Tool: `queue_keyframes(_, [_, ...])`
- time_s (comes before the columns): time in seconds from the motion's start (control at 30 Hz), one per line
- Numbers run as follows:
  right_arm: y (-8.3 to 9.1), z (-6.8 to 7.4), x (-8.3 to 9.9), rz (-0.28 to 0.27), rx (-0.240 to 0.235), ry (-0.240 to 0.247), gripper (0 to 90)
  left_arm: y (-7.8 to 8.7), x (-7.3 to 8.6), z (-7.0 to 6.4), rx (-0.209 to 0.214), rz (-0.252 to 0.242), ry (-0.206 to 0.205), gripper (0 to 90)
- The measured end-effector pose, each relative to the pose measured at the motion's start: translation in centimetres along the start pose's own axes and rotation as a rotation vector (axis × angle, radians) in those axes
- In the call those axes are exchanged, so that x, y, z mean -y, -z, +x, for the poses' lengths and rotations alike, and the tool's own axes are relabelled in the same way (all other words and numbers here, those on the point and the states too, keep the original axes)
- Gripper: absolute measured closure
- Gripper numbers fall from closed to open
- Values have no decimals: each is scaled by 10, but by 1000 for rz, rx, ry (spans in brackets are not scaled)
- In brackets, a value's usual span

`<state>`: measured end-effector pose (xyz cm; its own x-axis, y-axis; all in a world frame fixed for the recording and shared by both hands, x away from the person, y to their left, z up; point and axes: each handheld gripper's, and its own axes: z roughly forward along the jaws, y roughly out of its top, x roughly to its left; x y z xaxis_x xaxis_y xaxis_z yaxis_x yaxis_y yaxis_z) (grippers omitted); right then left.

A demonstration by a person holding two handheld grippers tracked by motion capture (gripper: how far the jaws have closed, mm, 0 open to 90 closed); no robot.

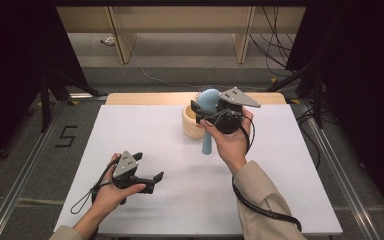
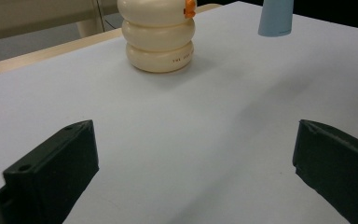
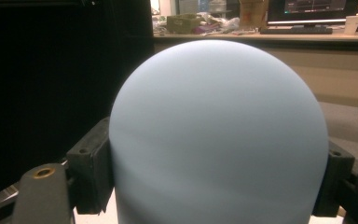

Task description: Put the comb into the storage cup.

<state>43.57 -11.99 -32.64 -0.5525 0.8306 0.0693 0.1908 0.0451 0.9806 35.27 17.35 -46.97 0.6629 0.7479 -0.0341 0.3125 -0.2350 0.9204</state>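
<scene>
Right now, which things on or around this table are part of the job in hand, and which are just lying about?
In the job:
- blue hairbrush, clamped in the right gripper, head up, handle hanging down
- cream ribbed holder, beside the brush
- left gripper, open, low over the table, holding nothing

Lying about:
- cables on the floor behind the table
- wooden bench legs
- the number 5 marked on the floor
</scene>
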Motion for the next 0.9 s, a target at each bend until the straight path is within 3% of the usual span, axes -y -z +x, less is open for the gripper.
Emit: queue_keyframes(0.9, [-16,-2,-21,-24,17,21,217,-1,0,0,3,3,6,0])
